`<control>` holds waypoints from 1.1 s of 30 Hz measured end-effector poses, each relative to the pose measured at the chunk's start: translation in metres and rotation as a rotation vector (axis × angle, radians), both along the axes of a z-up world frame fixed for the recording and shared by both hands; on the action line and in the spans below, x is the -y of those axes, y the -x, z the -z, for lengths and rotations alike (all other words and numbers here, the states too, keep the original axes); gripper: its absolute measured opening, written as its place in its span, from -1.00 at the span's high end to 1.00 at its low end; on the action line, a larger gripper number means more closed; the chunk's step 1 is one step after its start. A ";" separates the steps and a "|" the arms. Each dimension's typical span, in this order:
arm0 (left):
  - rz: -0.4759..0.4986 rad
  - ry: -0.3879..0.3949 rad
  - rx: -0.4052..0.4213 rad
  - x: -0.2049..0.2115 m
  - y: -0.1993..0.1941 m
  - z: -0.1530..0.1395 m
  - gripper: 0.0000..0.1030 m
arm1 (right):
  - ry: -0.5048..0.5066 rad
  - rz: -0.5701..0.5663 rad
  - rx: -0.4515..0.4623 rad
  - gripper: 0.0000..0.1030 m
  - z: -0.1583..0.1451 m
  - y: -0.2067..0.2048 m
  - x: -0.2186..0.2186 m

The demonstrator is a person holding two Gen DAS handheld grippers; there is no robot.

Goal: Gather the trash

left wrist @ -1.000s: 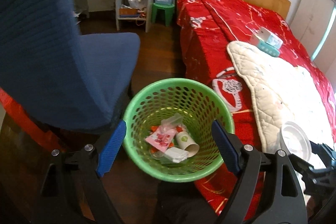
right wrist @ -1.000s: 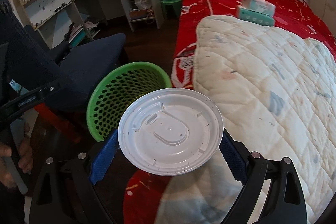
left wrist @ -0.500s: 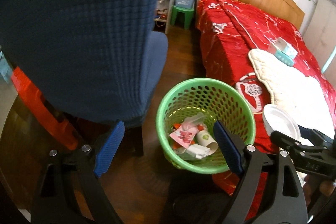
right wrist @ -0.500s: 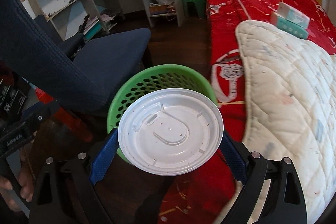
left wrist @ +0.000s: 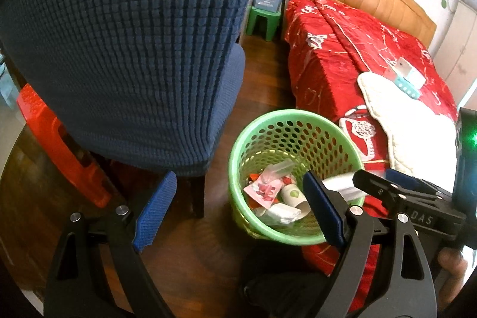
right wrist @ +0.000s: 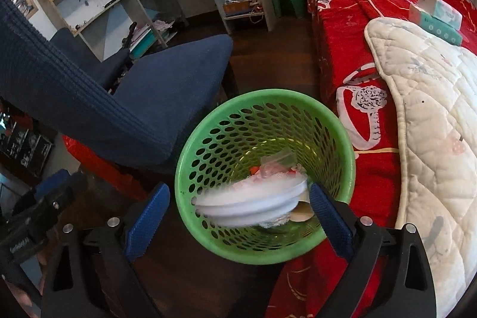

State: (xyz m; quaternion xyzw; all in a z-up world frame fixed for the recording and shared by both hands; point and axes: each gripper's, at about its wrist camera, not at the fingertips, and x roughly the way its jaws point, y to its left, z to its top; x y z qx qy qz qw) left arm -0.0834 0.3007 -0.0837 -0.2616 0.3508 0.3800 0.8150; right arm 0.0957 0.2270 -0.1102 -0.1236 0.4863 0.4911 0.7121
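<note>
Dropping the white lid (right wrist: 250, 206) into the green basket (right wrist: 208, 121): blurred, it lies free between my right gripper (right wrist: 238, 219) jaws, spread above the rim. My left gripper (left wrist: 235, 213), beside the basket, gapes empty. Next, I'd seek remaining trash.

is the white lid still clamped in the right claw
No, the white lid shows as a blur inside the green basket, clear of the blue pads of the right claw, which stands open.

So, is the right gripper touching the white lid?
Cannot tell. Right wrist view: the blurred white lid clears one right gripper pad, yet its edge reaches the other.
</note>
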 end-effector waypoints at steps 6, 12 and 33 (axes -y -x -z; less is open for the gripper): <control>0.026 -0.009 0.008 0.010 -0.007 -0.005 -0.67 | 0.002 0.013 0.022 -0.78 -0.009 -0.003 0.023; 0.079 -0.019 0.015 0.030 -0.020 -0.013 -0.69 | 0.025 0.062 0.098 -0.78 -0.026 -0.007 0.069; 0.463 -0.033 0.032 0.170 -0.113 -0.026 -0.73 | 0.107 0.446 0.185 -0.82 -0.047 -0.040 0.277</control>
